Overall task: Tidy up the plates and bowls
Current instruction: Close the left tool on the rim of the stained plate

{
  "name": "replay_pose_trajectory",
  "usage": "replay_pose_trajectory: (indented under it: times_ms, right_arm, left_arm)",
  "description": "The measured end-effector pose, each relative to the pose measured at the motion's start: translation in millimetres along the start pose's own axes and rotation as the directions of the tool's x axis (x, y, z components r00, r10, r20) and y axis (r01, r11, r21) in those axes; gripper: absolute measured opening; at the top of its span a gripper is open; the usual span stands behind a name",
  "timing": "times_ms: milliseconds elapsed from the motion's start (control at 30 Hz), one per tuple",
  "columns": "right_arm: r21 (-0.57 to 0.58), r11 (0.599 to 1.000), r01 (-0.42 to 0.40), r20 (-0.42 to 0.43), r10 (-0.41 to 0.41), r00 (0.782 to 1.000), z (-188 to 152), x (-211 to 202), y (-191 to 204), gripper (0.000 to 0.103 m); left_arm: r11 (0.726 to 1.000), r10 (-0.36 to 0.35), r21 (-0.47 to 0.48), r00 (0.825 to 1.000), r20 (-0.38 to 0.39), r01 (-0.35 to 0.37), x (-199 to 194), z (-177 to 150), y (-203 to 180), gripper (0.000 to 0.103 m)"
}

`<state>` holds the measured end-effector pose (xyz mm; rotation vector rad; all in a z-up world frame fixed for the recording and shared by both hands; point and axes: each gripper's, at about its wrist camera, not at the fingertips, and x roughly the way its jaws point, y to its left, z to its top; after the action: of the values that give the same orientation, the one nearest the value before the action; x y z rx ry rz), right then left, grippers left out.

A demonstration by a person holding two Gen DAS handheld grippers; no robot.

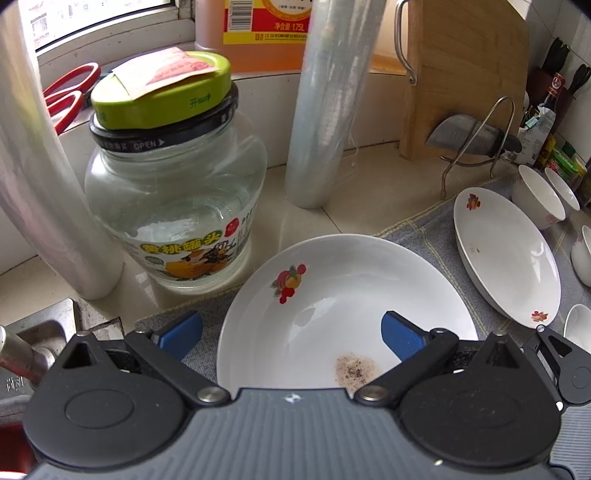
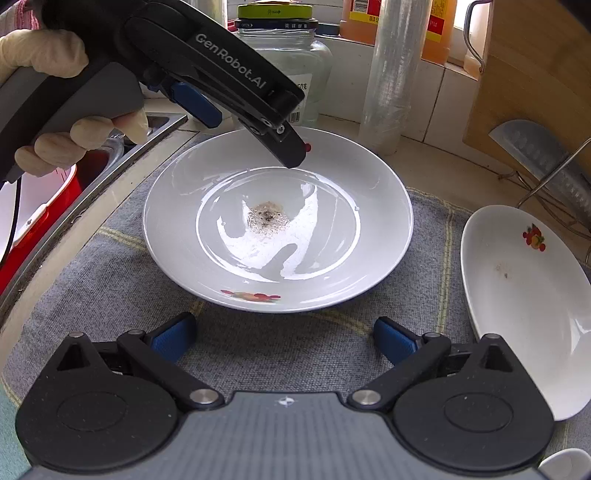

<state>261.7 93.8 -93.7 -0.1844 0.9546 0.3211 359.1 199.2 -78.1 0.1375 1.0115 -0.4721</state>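
A white plate (image 1: 332,295) with a fruit decal and a brown stain in its middle lies on a grey cloth (image 2: 110,288). My left gripper (image 1: 291,332) is open and straddles its rim, one finger outside on the cloth and the other over the plate's inside. In the right wrist view the left gripper (image 2: 249,134) reaches down over the far rim of this plate (image 2: 332,221), held by a gloved hand (image 2: 48,55). My right gripper (image 2: 284,339) is open and empty above the cloth, just short of the near rim. A second decal plate (image 1: 506,258) (image 2: 524,302) lies to the right.
Several white bowls (image 1: 539,199) stand beyond the second plate. Behind the plates are a glass jar (image 1: 173,206), cling film rolls (image 1: 328,110), an oil bottle (image 1: 258,29), a cutting board (image 1: 469,74) and a cleaver (image 1: 476,136). A sink with a red basin (image 2: 44,206) lies left.
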Motion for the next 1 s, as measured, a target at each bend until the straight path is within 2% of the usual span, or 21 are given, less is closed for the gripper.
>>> replay_pose_trajectory:
  times_ms: [200, 567, 1000]
  right_arm:
    - [-0.060, 0.996, 0.058, 0.044, -0.056, 0.997, 2.7, -1.8, 1.7, 0.103]
    - [-0.152, 0.988, 0.025, 0.044, -0.018, 0.999, 11.4, 2.9, -2.7, 0.103]
    - [-0.227, 0.973, -0.036, 0.033, 0.044, 0.999, 15.9, 6.6, -10.4, 0.103]
  left_arm:
    - [0.999, -0.023, 0.029, 0.999, -0.028, 0.024, 12.6, 8.8, 0.2, 0.102]
    - [0.995, -0.088, 0.031, 0.991, -0.104, 0.092, 23.0, 16.8, 7.5, 0.100]
    - [0.980, -0.112, 0.138, 0.976, -0.189, 0.140, 27.8, 26.4, 2.0, 0.094]
